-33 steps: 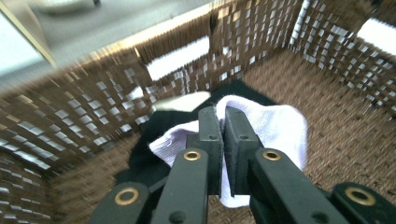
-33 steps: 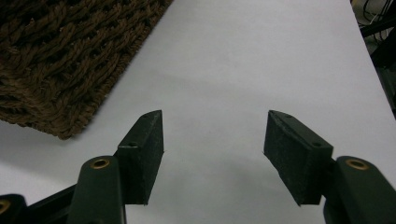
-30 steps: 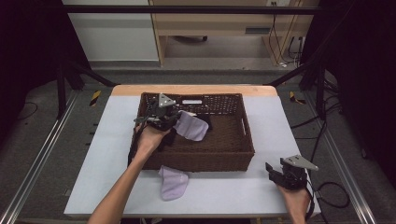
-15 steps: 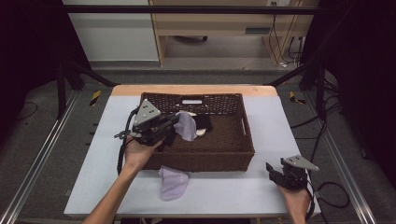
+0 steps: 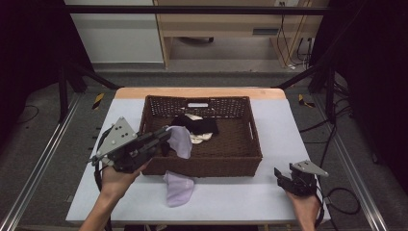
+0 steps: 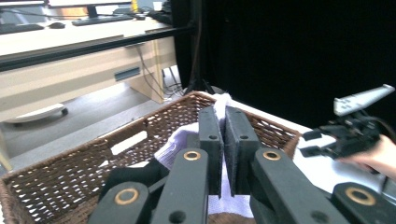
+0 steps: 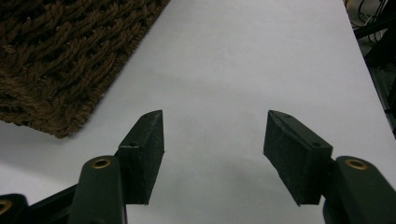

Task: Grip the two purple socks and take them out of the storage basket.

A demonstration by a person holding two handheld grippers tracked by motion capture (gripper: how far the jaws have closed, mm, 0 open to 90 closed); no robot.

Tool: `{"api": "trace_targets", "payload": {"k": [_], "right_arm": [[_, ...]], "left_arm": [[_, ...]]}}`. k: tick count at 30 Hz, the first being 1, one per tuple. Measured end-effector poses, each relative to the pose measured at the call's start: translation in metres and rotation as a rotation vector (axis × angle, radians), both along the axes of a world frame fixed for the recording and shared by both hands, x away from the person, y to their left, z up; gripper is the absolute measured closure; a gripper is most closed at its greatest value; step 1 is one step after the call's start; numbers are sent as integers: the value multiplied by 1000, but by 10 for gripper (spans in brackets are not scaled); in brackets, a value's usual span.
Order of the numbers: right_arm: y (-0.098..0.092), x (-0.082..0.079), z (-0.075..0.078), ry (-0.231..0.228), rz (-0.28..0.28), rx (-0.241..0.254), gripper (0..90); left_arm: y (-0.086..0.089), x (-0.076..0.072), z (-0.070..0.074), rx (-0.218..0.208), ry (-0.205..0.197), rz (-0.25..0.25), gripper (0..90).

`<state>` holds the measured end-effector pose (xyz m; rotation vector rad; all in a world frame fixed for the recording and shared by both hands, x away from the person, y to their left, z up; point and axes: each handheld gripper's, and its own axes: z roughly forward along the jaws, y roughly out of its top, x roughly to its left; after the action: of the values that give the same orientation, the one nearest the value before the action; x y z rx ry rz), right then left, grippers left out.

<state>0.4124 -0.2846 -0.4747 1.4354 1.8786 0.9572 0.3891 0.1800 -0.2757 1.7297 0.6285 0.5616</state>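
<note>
At the left, the left gripper (image 5: 163, 137) reaches over the near-left corner of the brown wicker basket (image 5: 250, 144), jaws pinching a lavender cloth (image 5: 180, 141) that hangs over the basket's interior. A second lavender cloth (image 5: 178, 187) lies on the white counter (image 5: 288, 120) just before the basket's front wall. Black and cream garments (image 5: 198, 127) sit inside. Far right, the right gripper (image 7: 212, 154) hovers above bare counter, jaws spread.

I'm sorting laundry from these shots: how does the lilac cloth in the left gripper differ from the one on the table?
The held lilac cloth hangs from the left gripper over the wicker basket; the table cloth lies loose on the white table, before the basket, ungripped. Both look pale lilac.
</note>
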Motion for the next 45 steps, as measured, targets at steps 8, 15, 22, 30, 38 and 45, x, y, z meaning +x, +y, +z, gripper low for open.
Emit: {"api": "trace_targets", "payload": {"k": [8, 15, 22, 30, 38, 45], "right_arm": [[0, -1, 0, -2, 2, -2, 382], [1, -1, 0, 0, 2, -1, 382], [1, -1, 0, 3, 5, -5, 382], [2, 0, -2, 8, 8, -6, 381], [4, 1, -3, 16, 13, -11, 381], [4, 0, -3, 15, 14, -7, 370]], "left_arm": [[4, -33, -13, 9, 4, -65, 852], [-2, -29, -51, 54, 104, -75, 853], [-11, -15, -99, 102, 226, -68, 852], [-15, 4, -147, 193, 327, -1, 849], [-17, 9, -165, 240, 328, 60, 685], [4, 4, -157, 204, 284, 154, 443]]}}
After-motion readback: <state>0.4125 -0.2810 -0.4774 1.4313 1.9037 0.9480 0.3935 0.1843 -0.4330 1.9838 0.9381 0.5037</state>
